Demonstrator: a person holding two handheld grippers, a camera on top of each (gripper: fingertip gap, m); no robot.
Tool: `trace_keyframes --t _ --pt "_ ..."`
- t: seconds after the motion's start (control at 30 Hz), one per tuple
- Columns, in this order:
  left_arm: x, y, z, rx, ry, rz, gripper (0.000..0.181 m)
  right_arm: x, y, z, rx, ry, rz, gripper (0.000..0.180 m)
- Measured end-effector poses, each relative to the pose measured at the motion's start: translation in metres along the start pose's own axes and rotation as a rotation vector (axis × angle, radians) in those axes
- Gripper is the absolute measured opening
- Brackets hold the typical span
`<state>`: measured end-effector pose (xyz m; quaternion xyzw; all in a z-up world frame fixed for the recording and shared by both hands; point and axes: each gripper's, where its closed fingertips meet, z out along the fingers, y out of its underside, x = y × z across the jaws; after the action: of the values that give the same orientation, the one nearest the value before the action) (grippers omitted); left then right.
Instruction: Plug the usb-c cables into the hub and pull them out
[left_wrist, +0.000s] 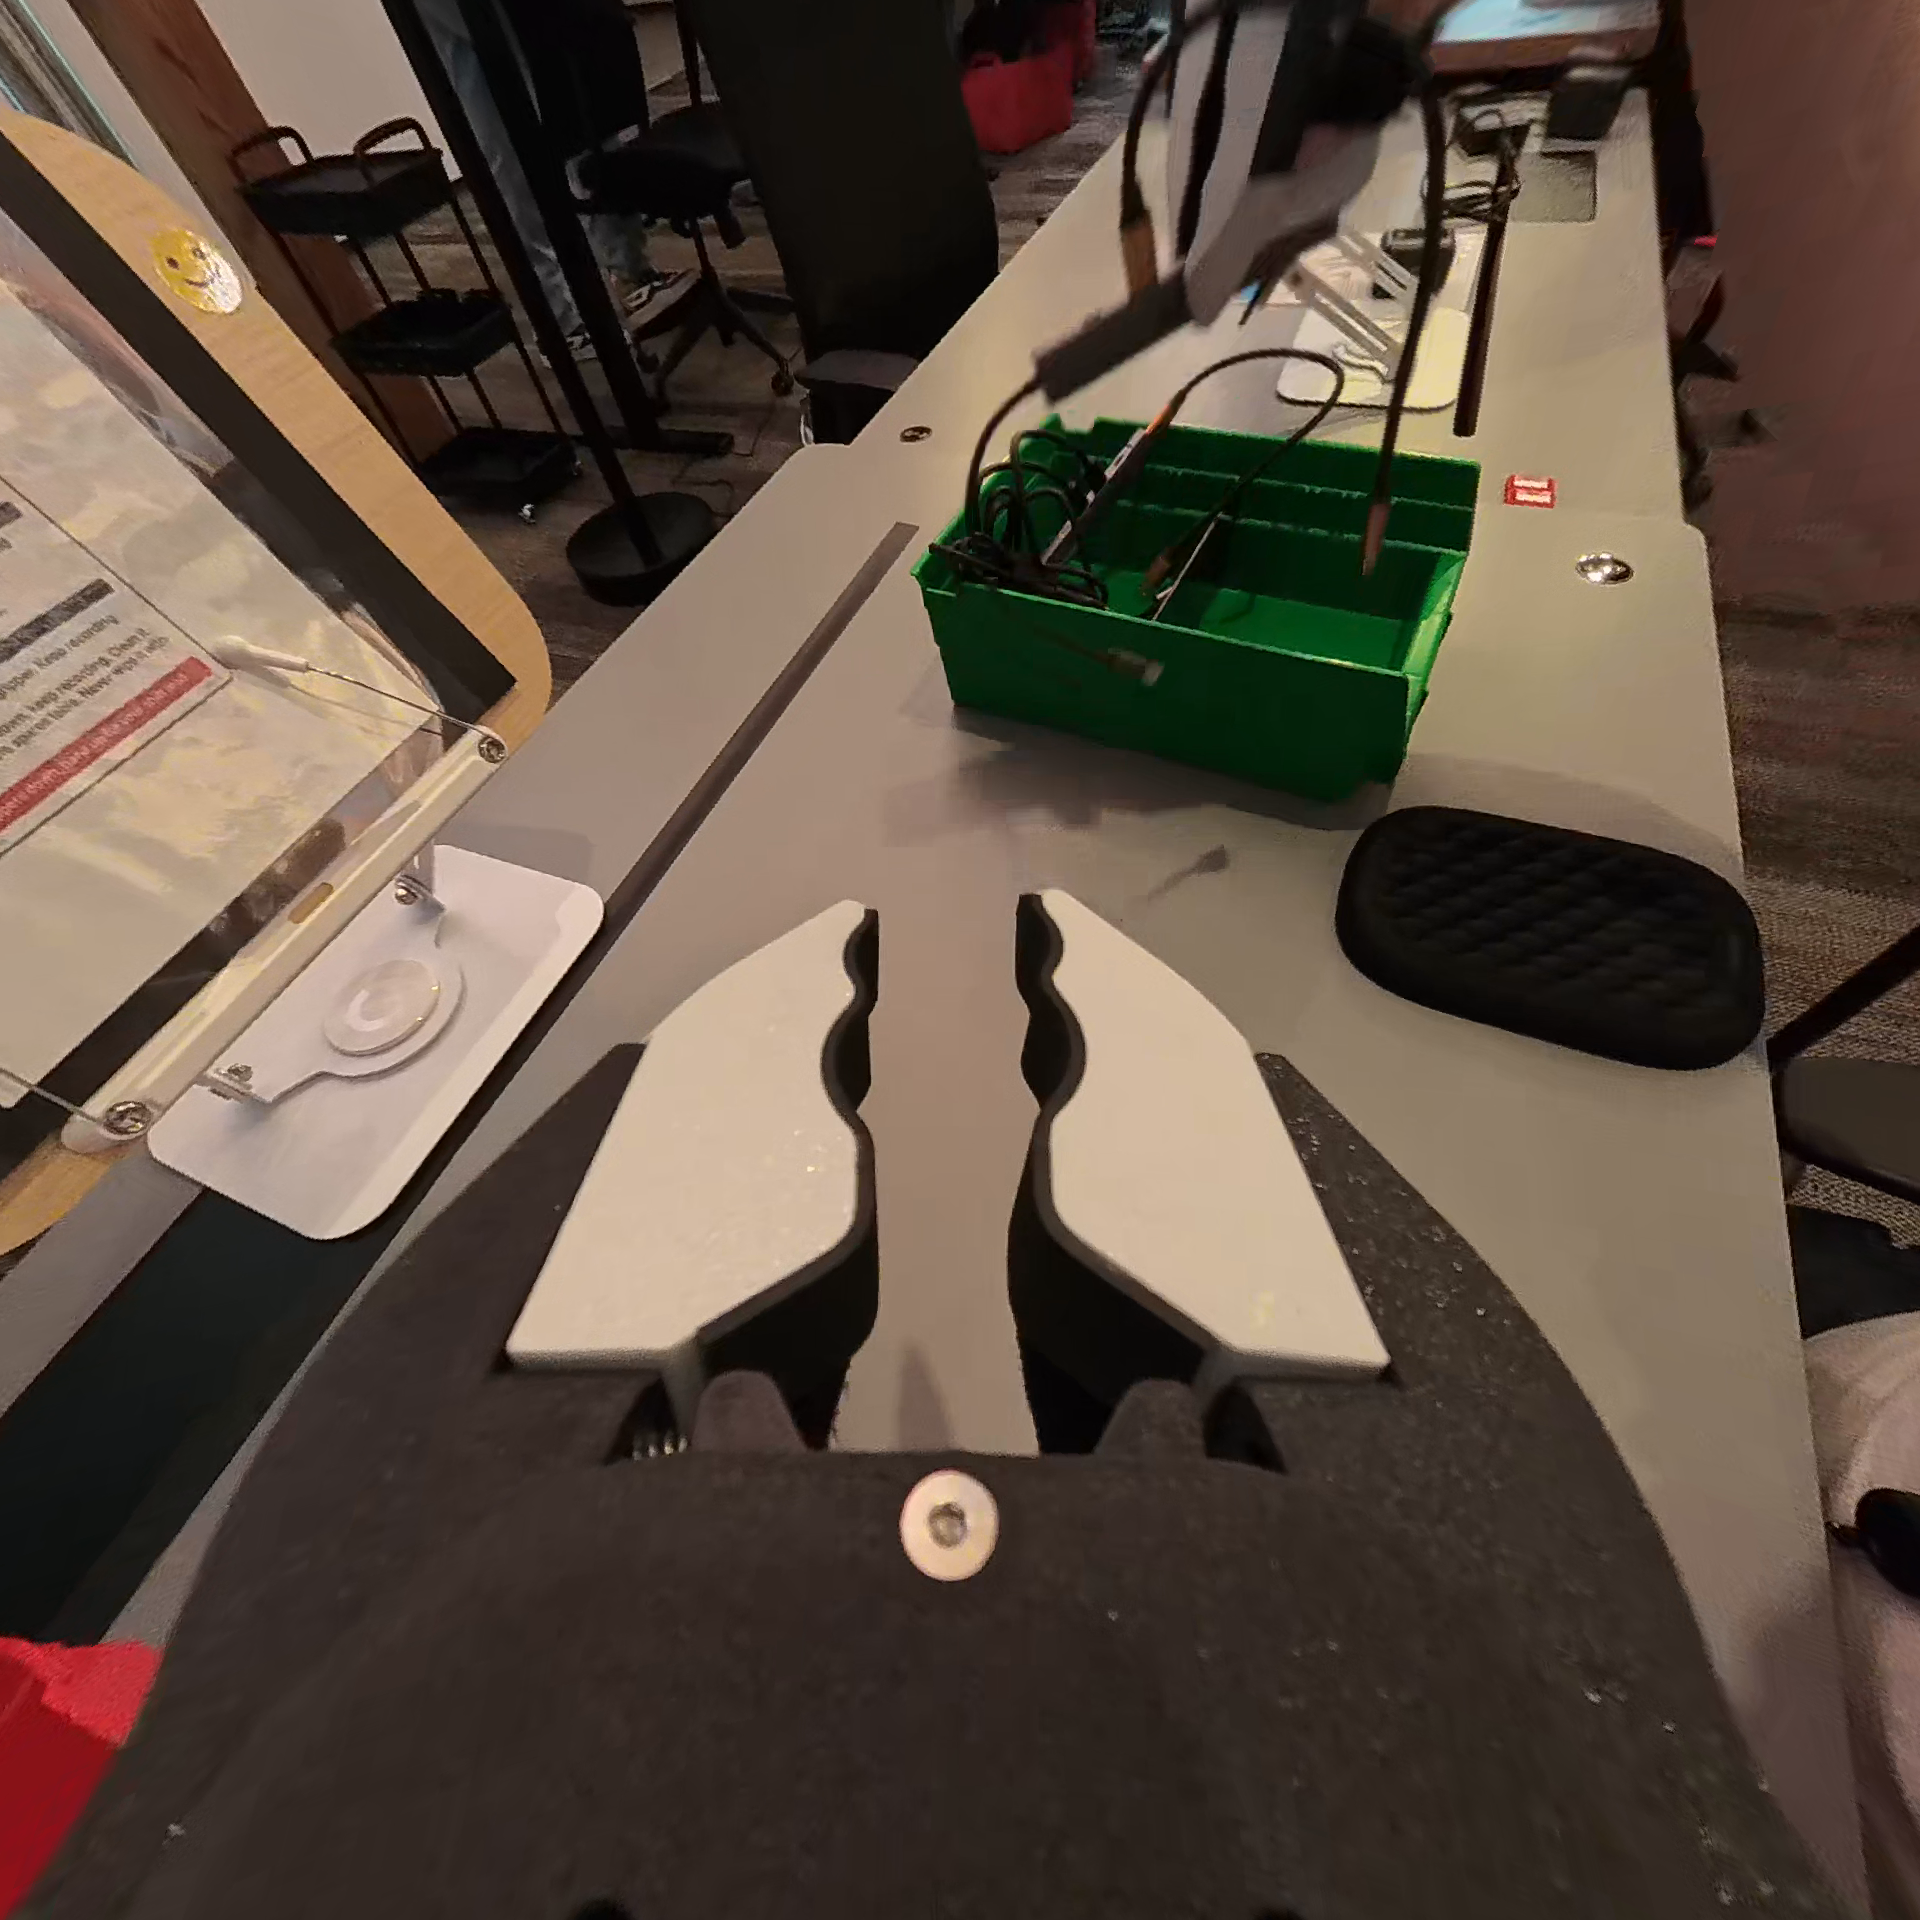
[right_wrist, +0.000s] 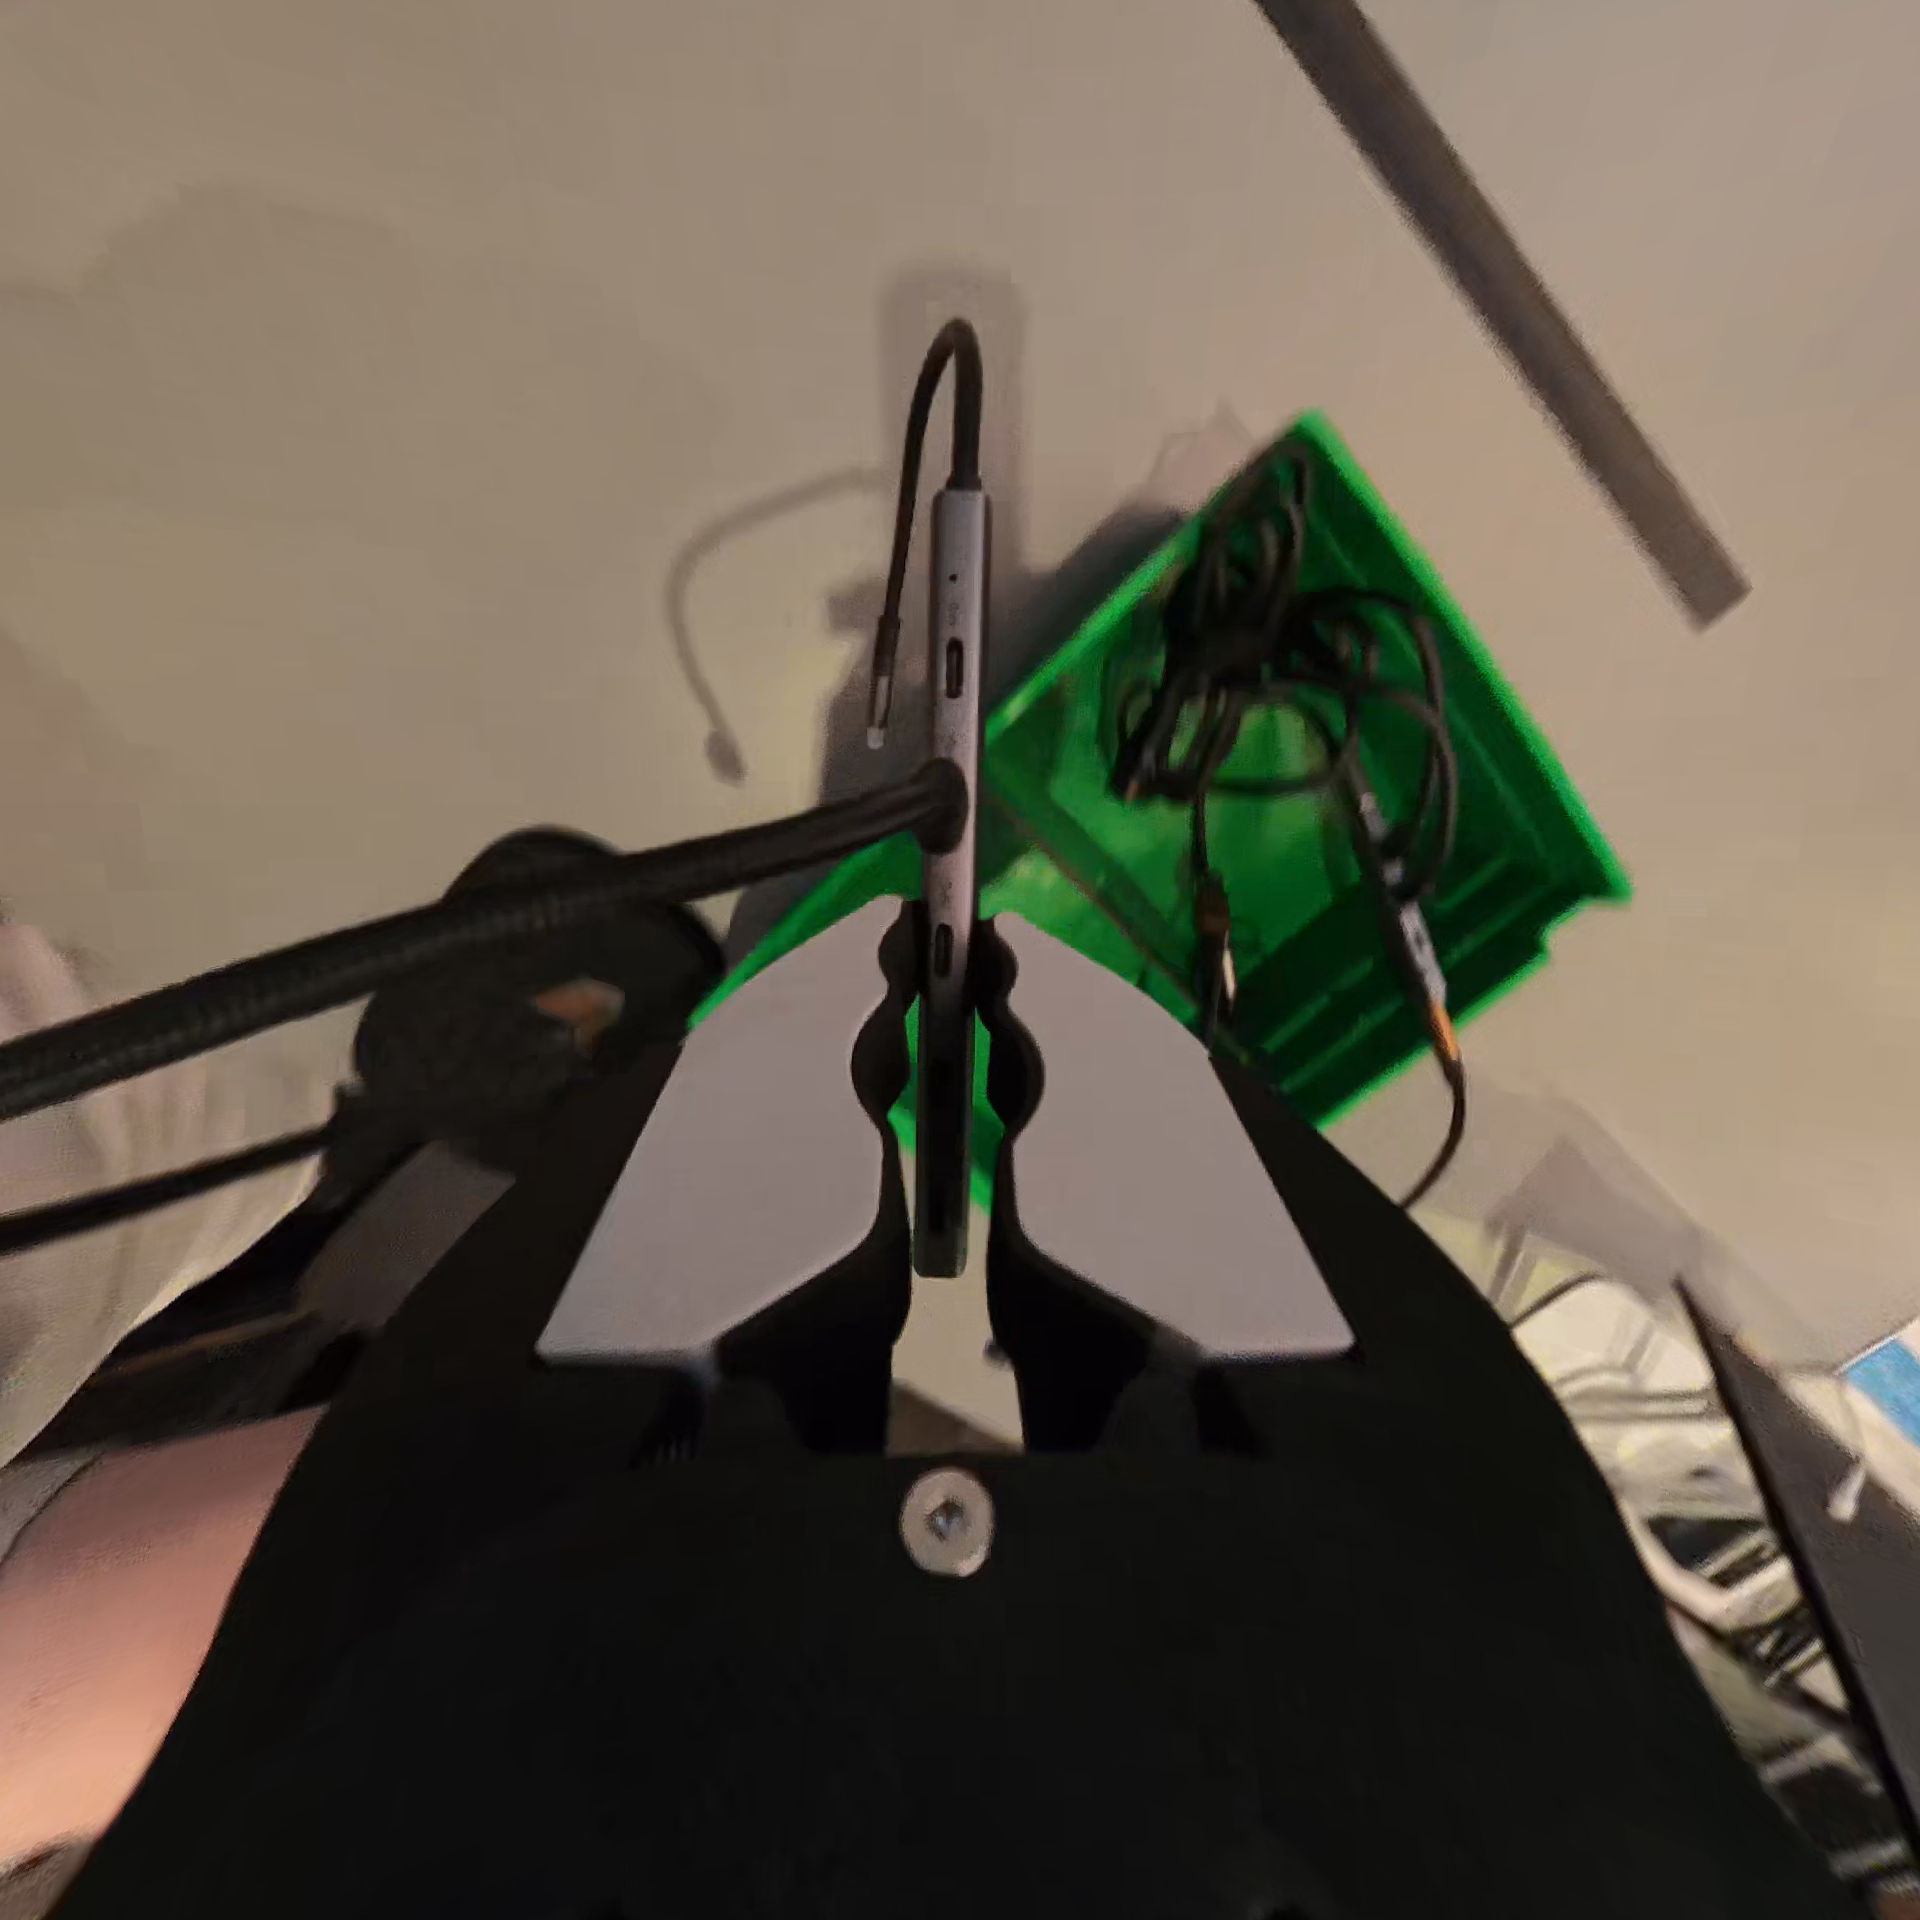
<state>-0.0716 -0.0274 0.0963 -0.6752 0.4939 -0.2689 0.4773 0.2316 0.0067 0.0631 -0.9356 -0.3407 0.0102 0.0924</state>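
Clamping the slim grey metal hub (right_wrist: 954, 935) edge-on, the right gripper (right_wrist: 948, 940) hangs above the green plastic bin (right_wrist: 1351, 831); the left gripper (left_wrist: 945, 920) stands parted, holding nothing, over the grey table (left_wrist: 727, 831).

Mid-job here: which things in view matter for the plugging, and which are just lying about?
Job:
slim grey metal hub, clamped in the right tool
thick black braided cable plugged into it
thin black cables in the green plastic bin
open left tool

Lying about:
black quilted oval pad
clear sign stand

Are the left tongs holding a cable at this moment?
No, the left tongs are open and empty above the grey table, with only bare surface showing between the fingers.
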Motion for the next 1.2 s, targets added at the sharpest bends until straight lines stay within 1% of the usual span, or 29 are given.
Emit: trace_keyframes --t 0.07,0.13,0.23,0.27,0.37,0.43,0.5,0.67,0.77,0.9,1.0,1.1,1.2 --pt "0.003 -0.001 0.000 0.002 0.012 0.005 0.024 0.020 0.028 -0.021 -0.124 -0.048 0.088 0.010" --pt "0.006 -0.001 0.001 0.001 0.025 0.007 0.024 0.043 0.057 -0.034 -0.247 -0.073 0.182 0.011" --pt "0.009 0.001 0.006 -0.018 0.038 0.013 0.024 0.059 0.077 -0.035 -0.324 -0.185 0.268 0.011" --pt "0.009 0.002 0.009 -0.027 0.043 0.013 0.024 0.061 0.080 -0.034 -0.337 -0.226 0.285 0.011" --pt "0.010 0.009 0.016 -0.072 0.045 0.021 0.024 0.075 0.079 -0.034 -0.316 -0.261 0.296 0.010" --pt "0.010 0.013 0.020 -0.095 0.044 0.027 0.024 0.082 0.070 -0.034 -0.249 -0.281 0.237 0.011" --pt "0.010 0.014 0.024 -0.104 0.050 0.023 0.024 0.087 0.063 -0.031 -0.220 -0.292 0.166 0.011" --pt "0.010 0.019 0.034 -0.129 0.059 0.016 0.024 0.119 0.049 -0.003 -0.229 -0.131 -0.115 0.011" --pt "0.008 0.023 0.039 -0.150 0.058 0.011 0.024 0.119 0.037 0.021 -0.175 -0.142 -0.256 0.011" --pt "0.007 0.026 0.045 -0.168 0.065 0.002 0.023 0.116 0.039 0.065 -0.185 -0.190 -0.414 0.011" --pt "0.008 0.030 0.050 -0.185 0.072 -0.004 0.022 0.116 0.047 0.096 -0.196 -0.225 -0.465 0.011" --pt "0.009 0.033 0.054 -0.202 0.080 -0.007 0.022 0.118 0.059 0.125 -0.219 -0.249 -0.439 0.012" --pt "0.009 0.031 0.057 -0.191 0.089 -0.011 0.022 0.128 0.073 0.144 -0.259 -0.212 -0.402 0.013"
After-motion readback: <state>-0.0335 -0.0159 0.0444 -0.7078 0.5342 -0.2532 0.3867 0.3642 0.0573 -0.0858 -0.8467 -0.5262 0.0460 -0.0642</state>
